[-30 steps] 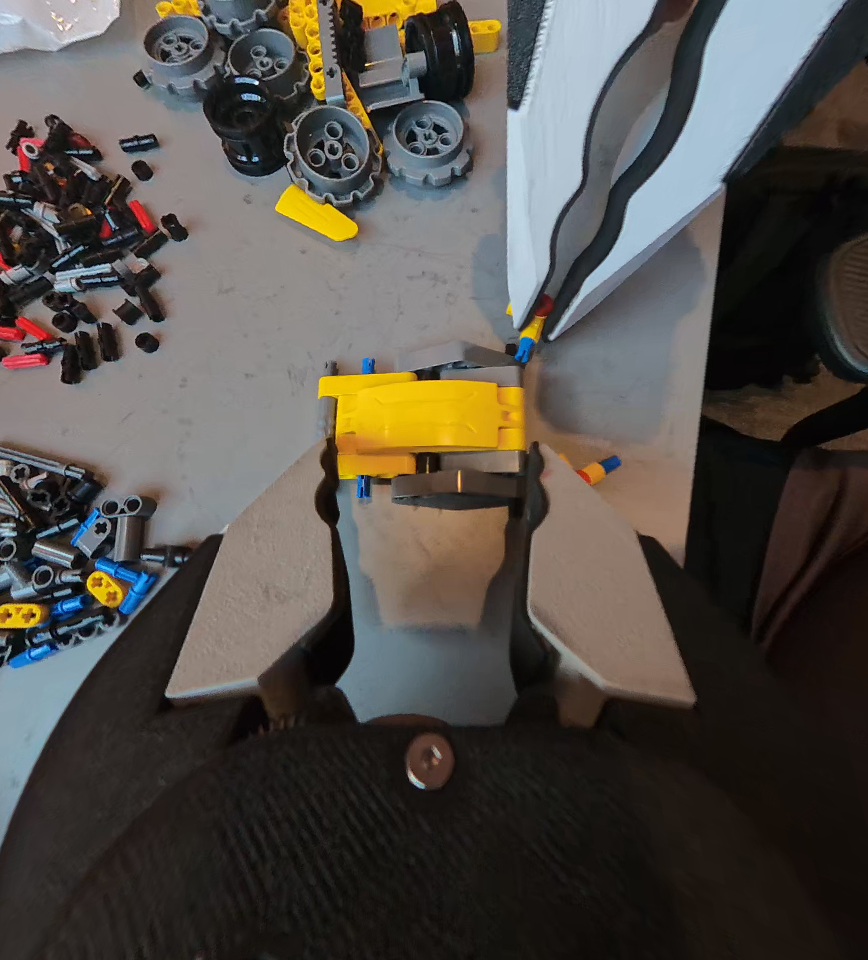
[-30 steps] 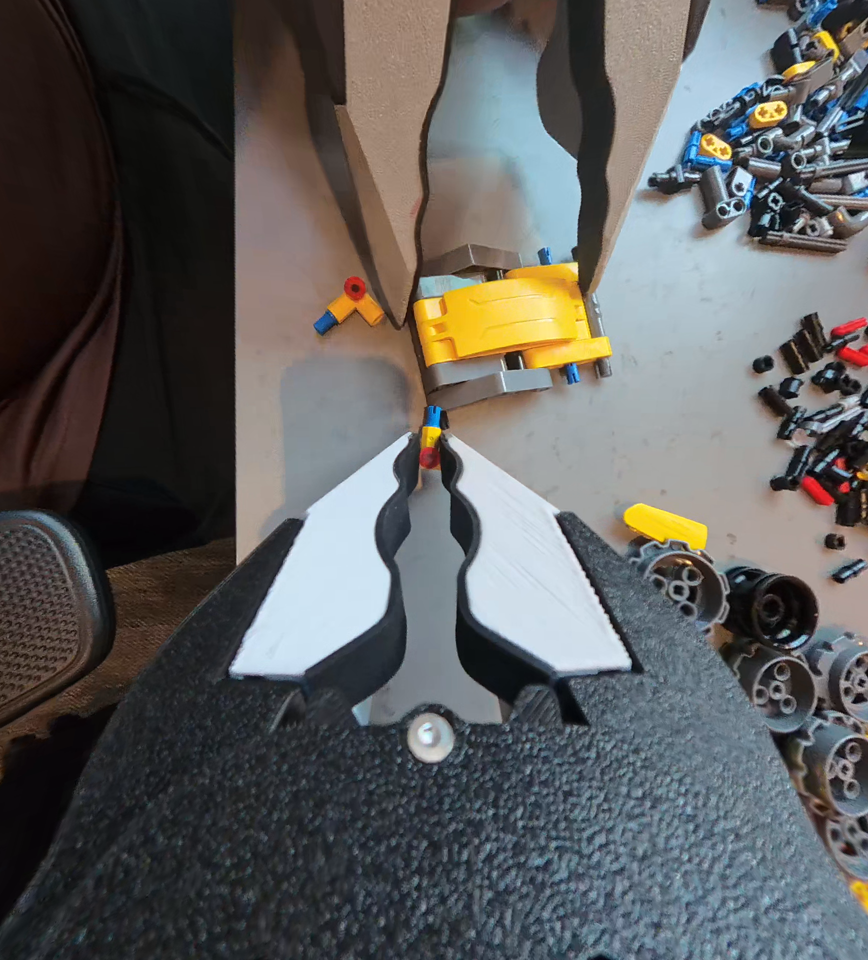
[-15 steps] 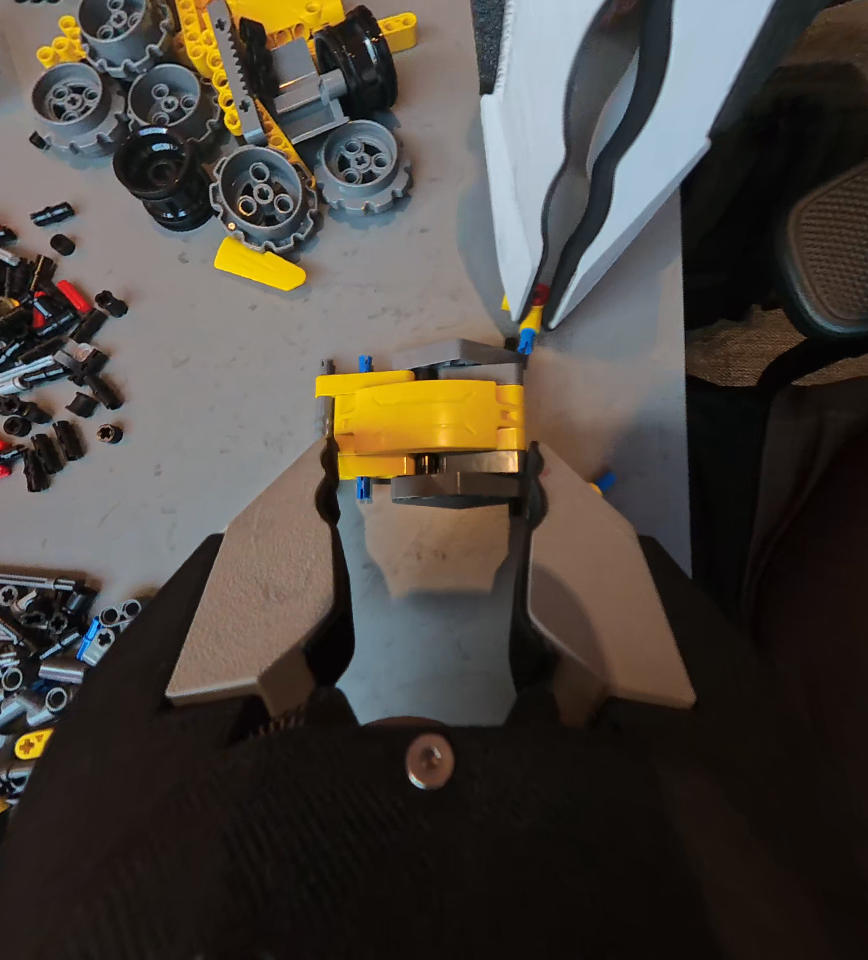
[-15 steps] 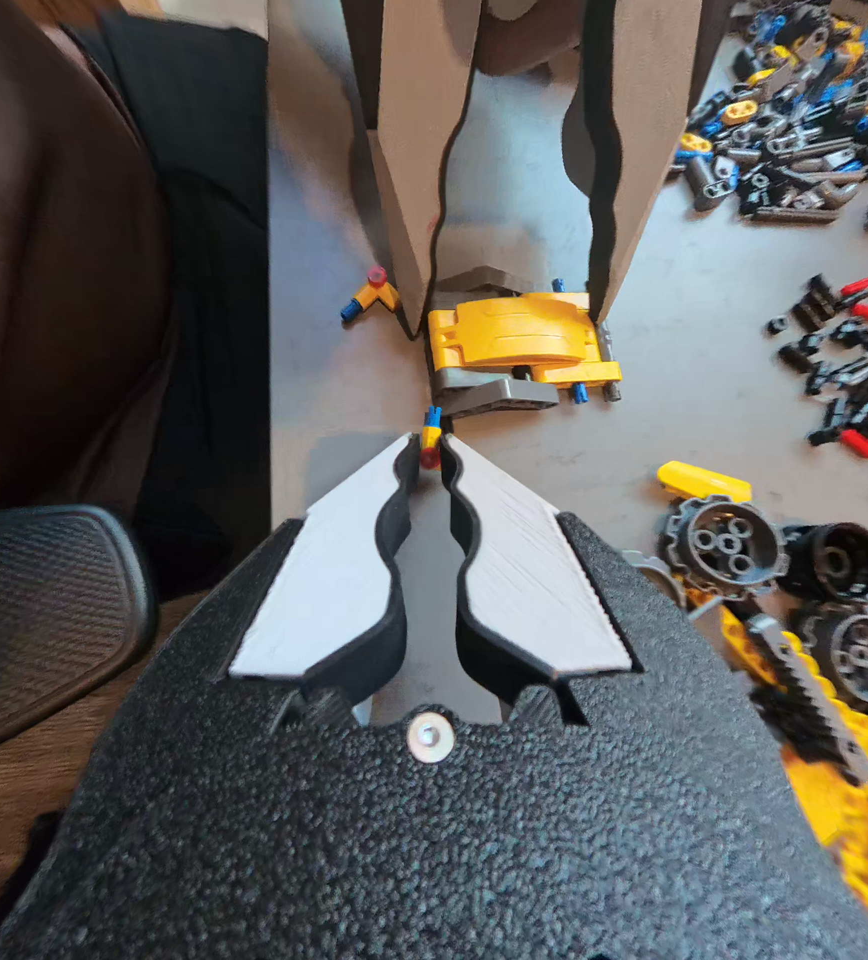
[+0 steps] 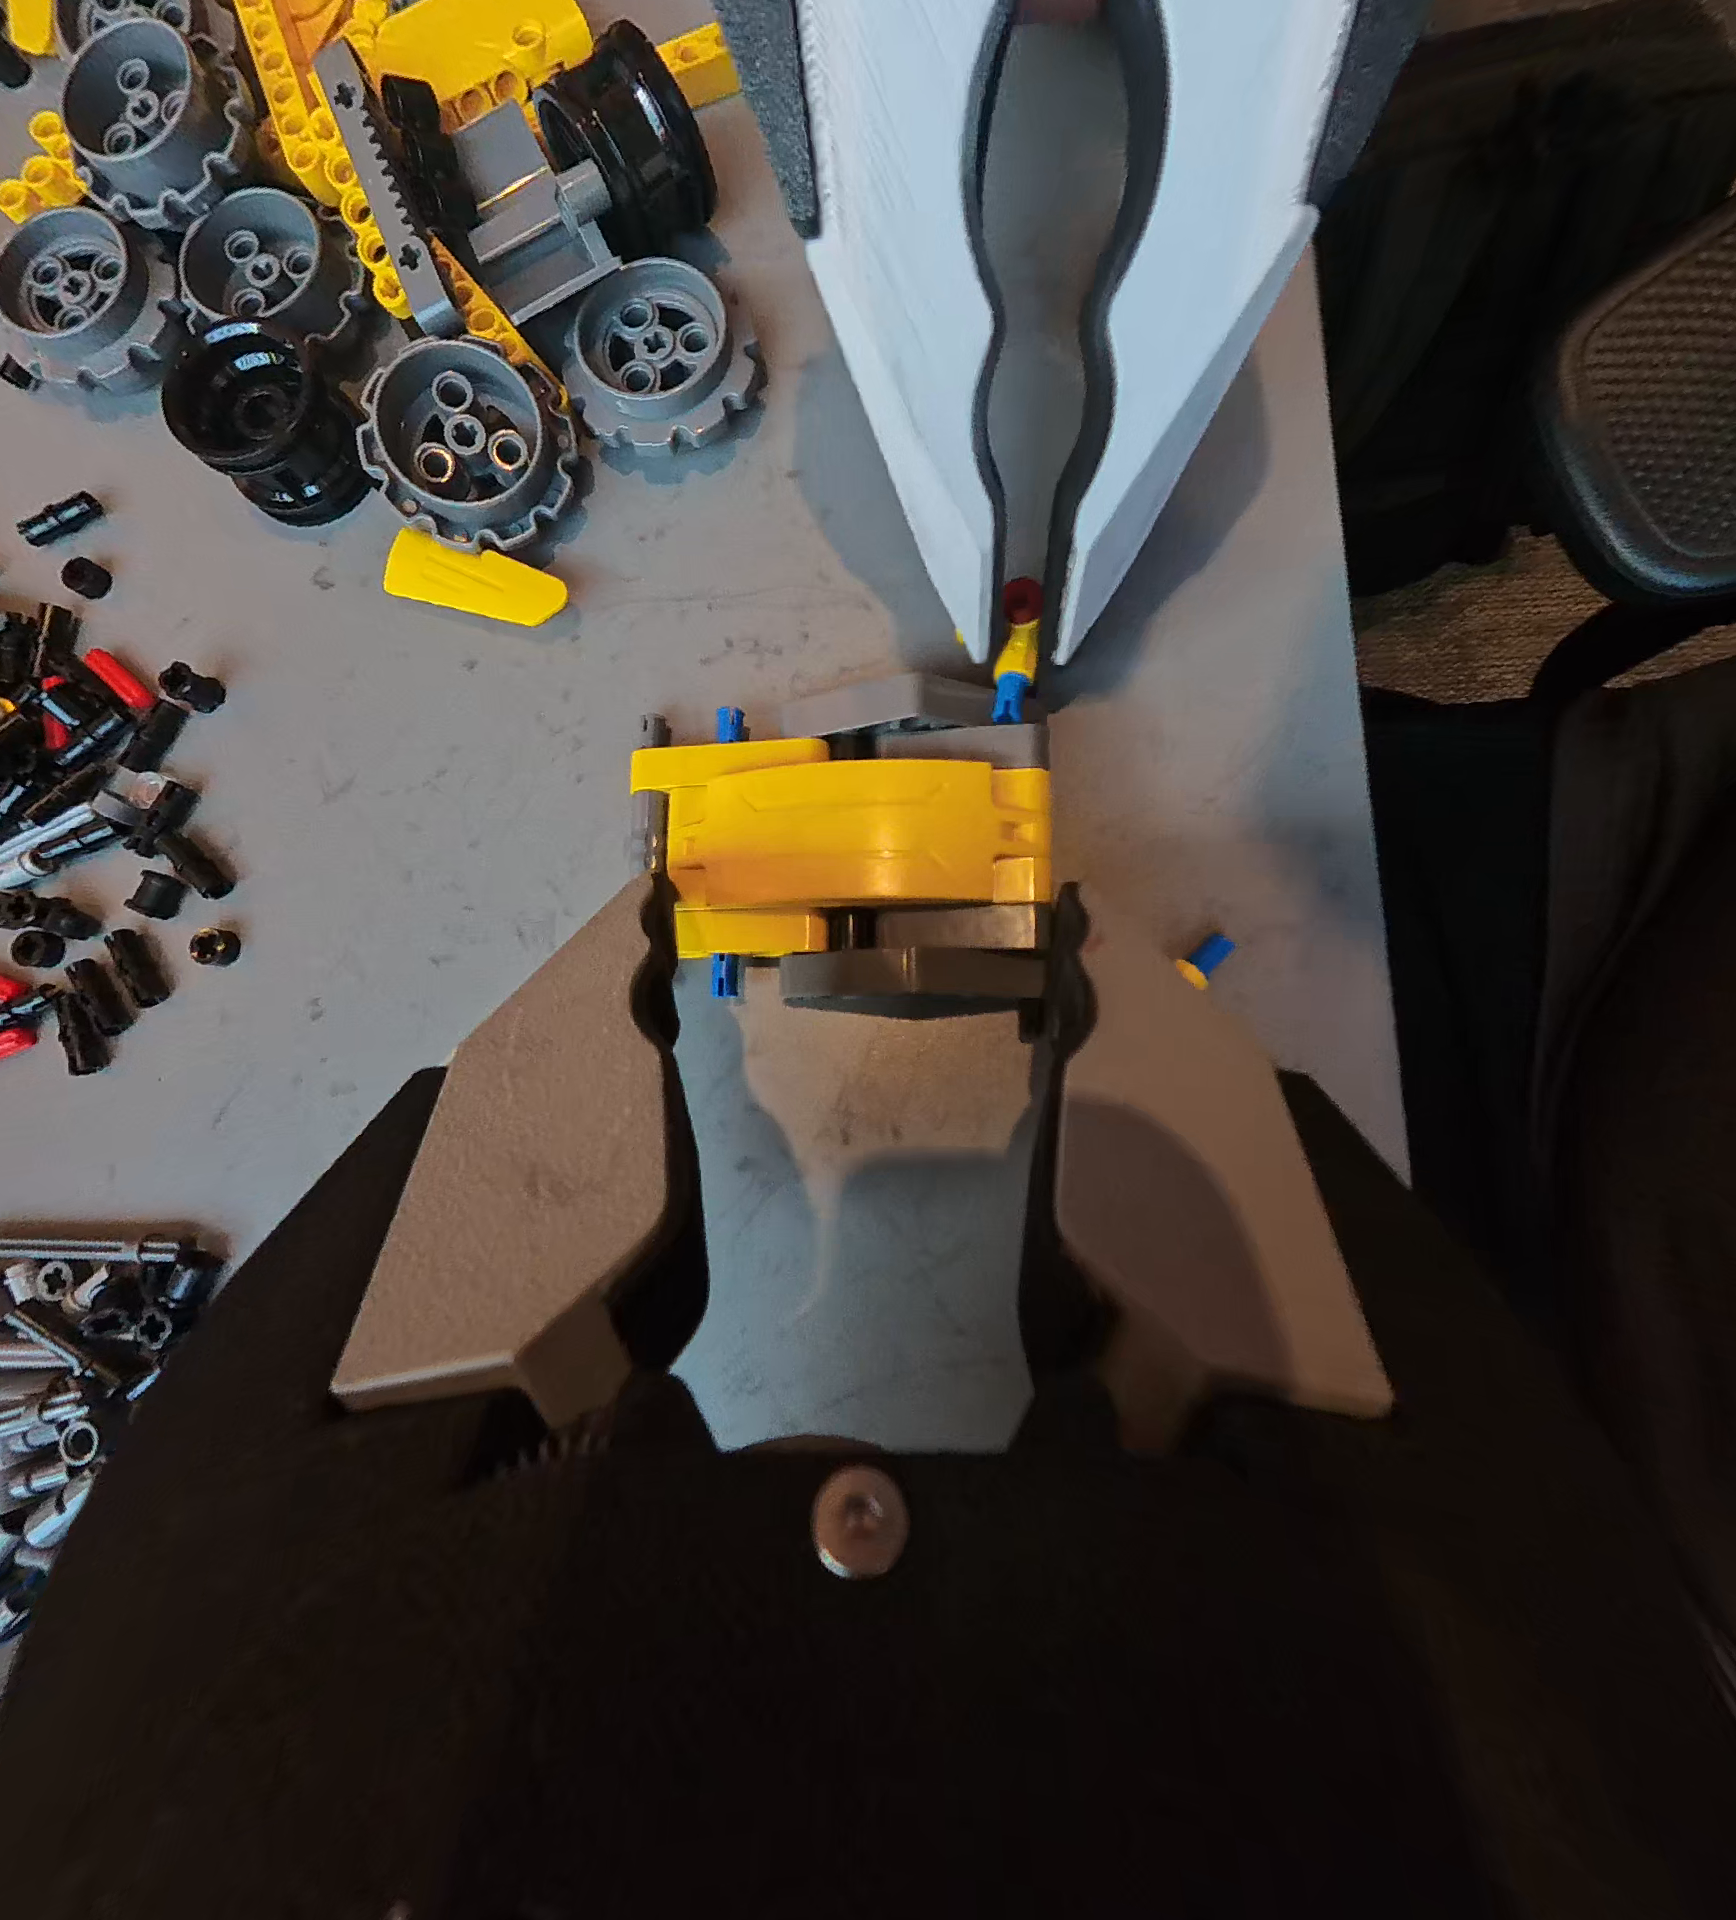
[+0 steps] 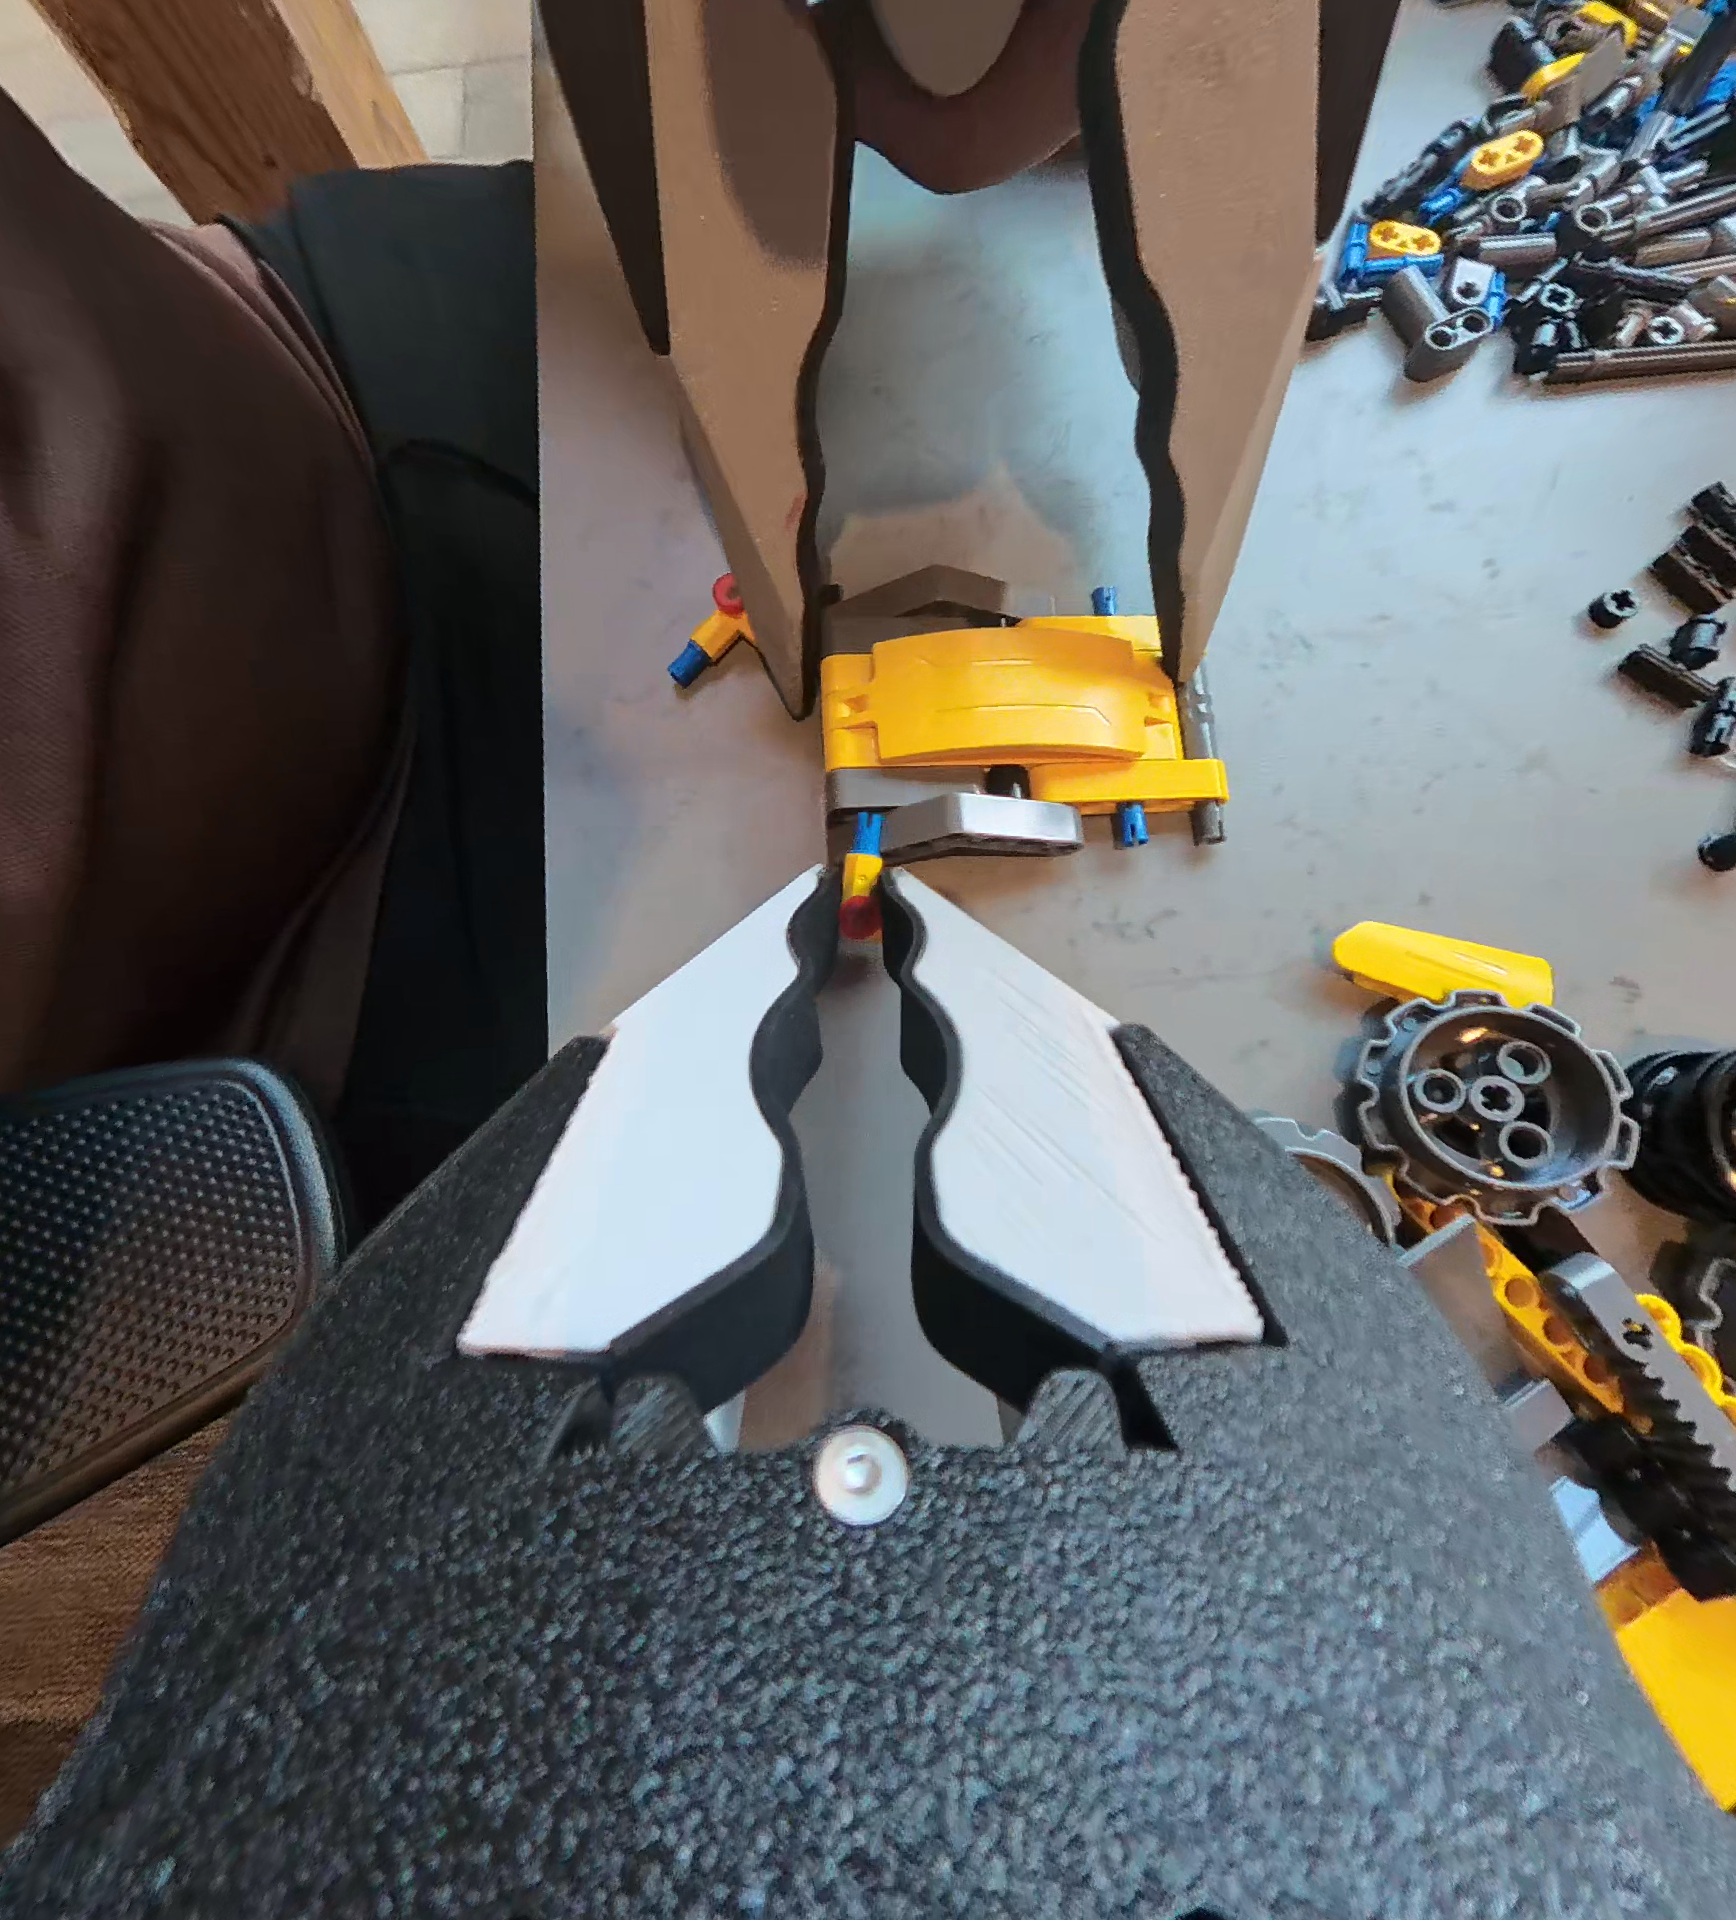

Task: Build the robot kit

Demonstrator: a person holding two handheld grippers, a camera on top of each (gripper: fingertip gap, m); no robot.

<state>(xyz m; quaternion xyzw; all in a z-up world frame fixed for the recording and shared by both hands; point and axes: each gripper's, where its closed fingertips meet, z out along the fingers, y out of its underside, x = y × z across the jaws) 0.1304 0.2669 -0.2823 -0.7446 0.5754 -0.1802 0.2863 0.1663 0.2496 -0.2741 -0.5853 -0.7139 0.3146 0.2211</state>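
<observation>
A yellow and grey brick assembly (image 5: 848, 831) lies on the grey table near its right edge. My left gripper (image 5: 859, 914), with tan fingers, is shut on the assembly's two ends; it also shows in the right wrist view (image 6: 989, 665). My right gripper (image 6: 859, 883), with white fingers, is shut on a small yellow connector with a blue pin and a red end (image 6: 859, 878). The blue pin tip touches the grey beam of the assembly (image 6: 978, 821). In the left wrist view the right gripper (image 5: 1020, 644) comes in from the top with the connector (image 5: 1015, 655).
A second small yellow, blue and red connector (image 6: 708, 639) lies by the table edge. Grey and black wheels (image 5: 469, 436) and a partly built yellow model (image 5: 448, 156) sit at the back left. Piles of small black, red, grey and blue pins (image 5: 22, 831) lie on the left. An office chair (image 5: 1695, 364) stands beyond the edge. The left gripper's tips are roughly 5 centimeters from the right gripper's. Both grippers' tips are roughly 15 centimeters from the partly built yellow model (image 5: 448, 156). Seen from the right wrist view (image 6: 1631, 1521) as well.
Both grippers keep their grips. The right gripper has moved the connector closer, so its blue pin now meets the assembly's grey beam. Both cameras have shifted, showing more of the wheels and yellow model.
</observation>
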